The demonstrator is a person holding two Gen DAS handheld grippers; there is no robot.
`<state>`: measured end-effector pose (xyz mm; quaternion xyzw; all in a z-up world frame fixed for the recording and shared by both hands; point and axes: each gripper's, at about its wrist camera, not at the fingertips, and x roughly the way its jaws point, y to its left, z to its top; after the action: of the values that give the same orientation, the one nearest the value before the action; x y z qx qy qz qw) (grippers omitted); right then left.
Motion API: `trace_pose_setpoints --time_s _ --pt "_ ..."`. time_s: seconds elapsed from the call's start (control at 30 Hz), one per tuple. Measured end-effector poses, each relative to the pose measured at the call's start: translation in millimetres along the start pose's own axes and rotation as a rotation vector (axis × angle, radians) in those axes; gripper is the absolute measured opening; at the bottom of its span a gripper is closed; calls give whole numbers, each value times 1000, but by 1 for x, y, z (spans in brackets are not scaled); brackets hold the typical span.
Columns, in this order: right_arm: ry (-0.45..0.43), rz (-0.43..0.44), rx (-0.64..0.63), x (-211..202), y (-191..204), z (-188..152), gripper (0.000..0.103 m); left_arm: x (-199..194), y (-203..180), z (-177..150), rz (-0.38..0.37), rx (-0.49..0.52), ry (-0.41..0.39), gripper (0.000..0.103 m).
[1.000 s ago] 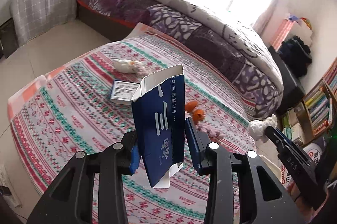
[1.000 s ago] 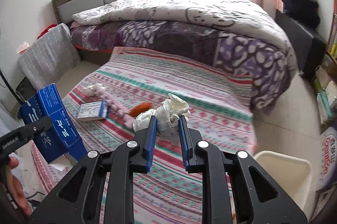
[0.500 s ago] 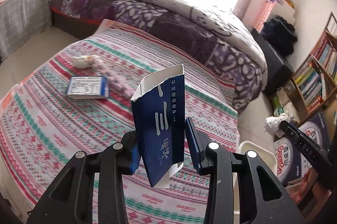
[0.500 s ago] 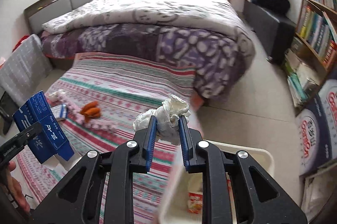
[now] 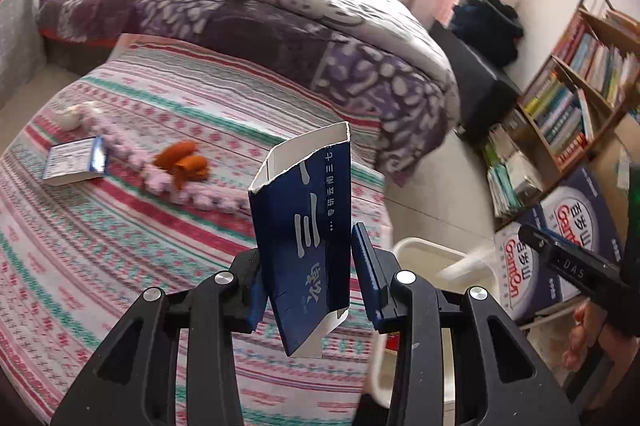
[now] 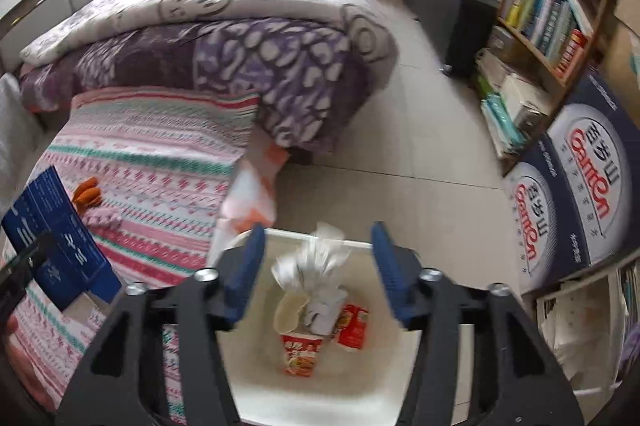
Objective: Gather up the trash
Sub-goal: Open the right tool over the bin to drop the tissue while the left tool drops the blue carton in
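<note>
the left gripper [image 5: 308,278] has its blue-padded fingers [image 5: 366,262] pressed against the sides of a tall dark blue carton [image 5: 306,238], which stands nearly upright between them with its torn white top open and a white flap showing at its lower end; the same carton [image 6: 56,238] shows at the left edge of the right wrist view, above the striped blanket; the right gripper [image 6: 318,270] has its fingers [image 6: 386,266] spread wide apart with nothing touching them, and it hangs directly over a white bin [image 6: 320,378]; a crumpled white tissue [image 6: 316,258] appears blurred in the gap between the fingers, above the bin's inside, touching neither pad; at the bottom of the bin lie a red-printed cup [image 6: 300,352], a small red packet [image 6: 352,326] and a pale wrapper beside them; in the left wrist view the bin's rim [image 5: 424,254] shows just right of the carton, at the edge of the low surface covered by a pink, green and white patterned blanket [image 5: 120,246]; farther out on that blanket lie a pink plush strip [image 5: 160,178], an orange toy [image 5: 182,164] touching it, and a small blue-and-white box [image 5: 76,166] near its far end; beyond stands a bed with a purple and white quilt [image 5: 280,26]; to the right, blue printed boxes [image 6: 576,186] sit on the tiled floor below a bookshelf [image 6: 560,10].
</note>
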<state>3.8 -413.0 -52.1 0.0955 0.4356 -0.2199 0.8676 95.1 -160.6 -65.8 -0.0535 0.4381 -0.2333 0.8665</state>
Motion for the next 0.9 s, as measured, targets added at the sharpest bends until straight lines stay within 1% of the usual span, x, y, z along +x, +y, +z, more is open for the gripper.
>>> trace_pose_setpoints --time_s 0.03,0.07,0.2,0.33,0.47,0.57,0.63,0.7,0.8,0.9 --pt "-6 -6 13 -1 -5 0 68 3 -6 -2 -10 5 5 38" --pt "-15 -18 35 -2 -13 0 79 6 -12 -3 -23 10 12 38" --pt "-34 -40 102 -3 -33 1 92 16 -36 -11 -52 43 36 38" --pt "-43 -56 153 -3 -48 2 96 26 -56 -21 -76 75 65 38" --pt "-60 -65 201 -6 -57 3 96 35 -75 -31 -106 108 94 38" --pt "-74 -64 237 -8 -63 4 96 40 -88 -37 -156 124 121 39" --pt "-82 -64 260 -9 -67 6 96 43 -96 -41 -204 139 146 44" --pt "-86 -61 280 -9 -69 7 96 44 -103 -44 -241 165 175 55" --pt "-89 -48 302 -9 -67 8 96 40 -105 -44 -251 178 170 65" --pt "-86 -33 300 -8 -59 9 96 36 -98 -41 -254 170 171 69"
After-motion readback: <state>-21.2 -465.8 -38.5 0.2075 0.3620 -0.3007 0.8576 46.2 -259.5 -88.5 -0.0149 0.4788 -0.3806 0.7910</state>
